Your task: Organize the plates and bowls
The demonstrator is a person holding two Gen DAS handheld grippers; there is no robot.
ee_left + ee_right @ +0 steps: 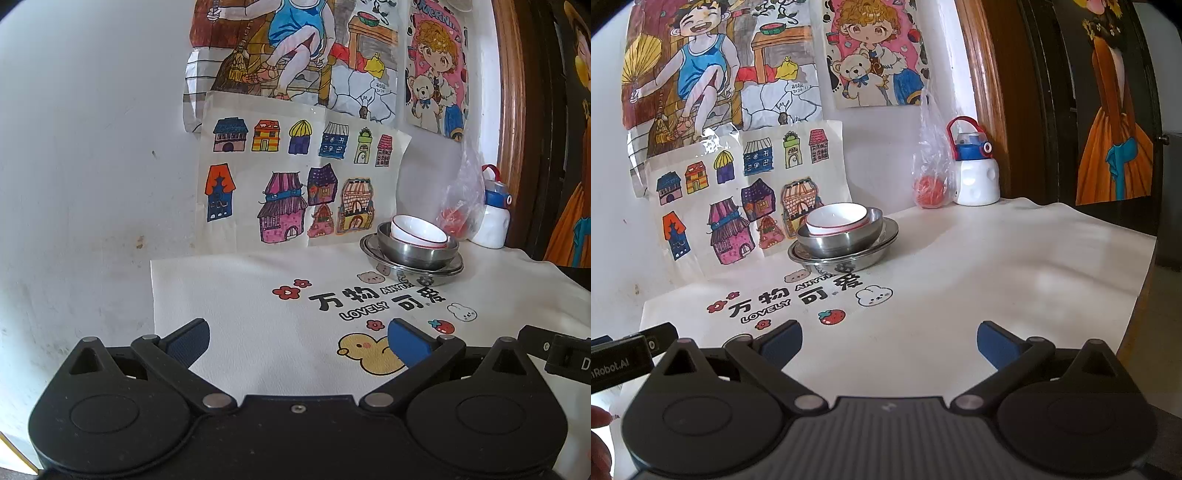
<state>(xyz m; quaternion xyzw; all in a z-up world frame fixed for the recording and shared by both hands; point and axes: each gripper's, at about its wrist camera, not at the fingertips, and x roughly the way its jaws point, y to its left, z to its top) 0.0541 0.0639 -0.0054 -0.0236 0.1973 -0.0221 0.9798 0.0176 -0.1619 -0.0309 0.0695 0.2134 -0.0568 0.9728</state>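
We hold the left hand-held gripper and the right hand-held gripper low over the worktop, both spread wide and holding nothing. Toward the wall, the white bowl sits tilted inside the steel bowl, which rests in the steel plate. A water bottle stands well apart beside a plastic bag.
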